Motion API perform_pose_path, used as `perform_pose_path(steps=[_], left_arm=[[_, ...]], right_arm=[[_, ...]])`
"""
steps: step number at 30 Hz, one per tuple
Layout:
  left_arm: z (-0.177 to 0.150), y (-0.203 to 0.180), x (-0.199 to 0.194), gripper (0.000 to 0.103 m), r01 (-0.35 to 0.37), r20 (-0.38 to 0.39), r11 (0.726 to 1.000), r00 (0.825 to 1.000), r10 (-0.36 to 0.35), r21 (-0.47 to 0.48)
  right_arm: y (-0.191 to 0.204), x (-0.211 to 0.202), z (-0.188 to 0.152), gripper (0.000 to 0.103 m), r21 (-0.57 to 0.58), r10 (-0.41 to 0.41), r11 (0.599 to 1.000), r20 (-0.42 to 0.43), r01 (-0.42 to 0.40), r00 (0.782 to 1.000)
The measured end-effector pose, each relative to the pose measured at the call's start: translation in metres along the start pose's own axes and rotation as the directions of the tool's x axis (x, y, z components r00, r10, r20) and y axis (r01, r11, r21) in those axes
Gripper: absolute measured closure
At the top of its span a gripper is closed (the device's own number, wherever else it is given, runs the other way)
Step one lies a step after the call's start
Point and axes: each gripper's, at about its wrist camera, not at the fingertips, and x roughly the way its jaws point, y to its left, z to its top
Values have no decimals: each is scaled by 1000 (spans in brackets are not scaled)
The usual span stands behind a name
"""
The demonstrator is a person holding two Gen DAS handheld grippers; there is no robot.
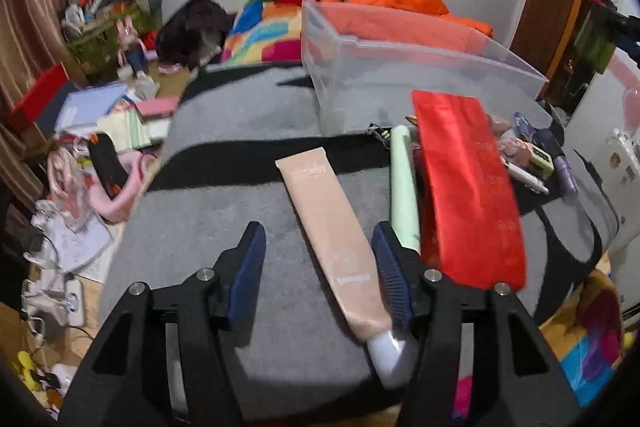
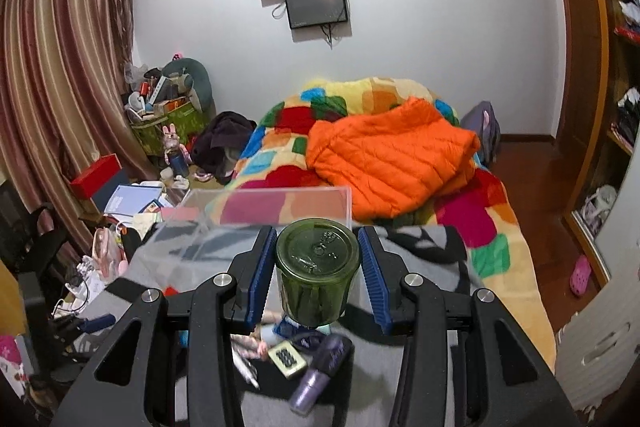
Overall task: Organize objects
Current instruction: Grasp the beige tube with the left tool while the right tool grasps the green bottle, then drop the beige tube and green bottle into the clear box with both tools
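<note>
Spread left claw (image 1: 318,247) straddles a beige tube (image 1: 334,231); right claw (image 2: 316,259) pinches a green jar (image 2: 317,267), hiding clutter beneath.

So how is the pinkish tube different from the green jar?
The peach tube is long, flat and lies on the grey blanket; the green jar is short, round and upright. The tube lies loose inside the open left gripper; the jar is lifted between the right gripper pads. Both sit between blue pads.
</note>
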Motion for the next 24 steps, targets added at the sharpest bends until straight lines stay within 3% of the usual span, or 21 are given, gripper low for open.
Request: perform_pose_path(steps=[2,4,7,8,9,18,24], left_arm=[[6,0,6,48,6,2,1000,1000,-6,11],[11,-1,12,65,18,6,1000,1000,-18,22],[13,-2,14,75,24,24,999,999,-25,31],[13,-3,14,82,26,27,999,999,-27,33],[13,-2,13,95,22,29,999,999,-23,34],[18,4,-21,96,25,108,1000,994,-24,-3],[49,-1,-57,96,39,225,999,973,-43,24]], right_arm=[[7,4,3,64,-11,10,1000,2,-10,1000],[12,8,4,64,-24,15,1000,1,-15,1000],[19,15,7,64,-38,16,999,2,-16,1000],[21,18,8,64,-39,17,999,1,-17,1000],[22,22,11,64,-38,19,999,0,-19,1000],[27,49,29,64,-36,20,999,0,-20,1000],[35,71,39,64,-90,-15,996,-6,15,1000]])
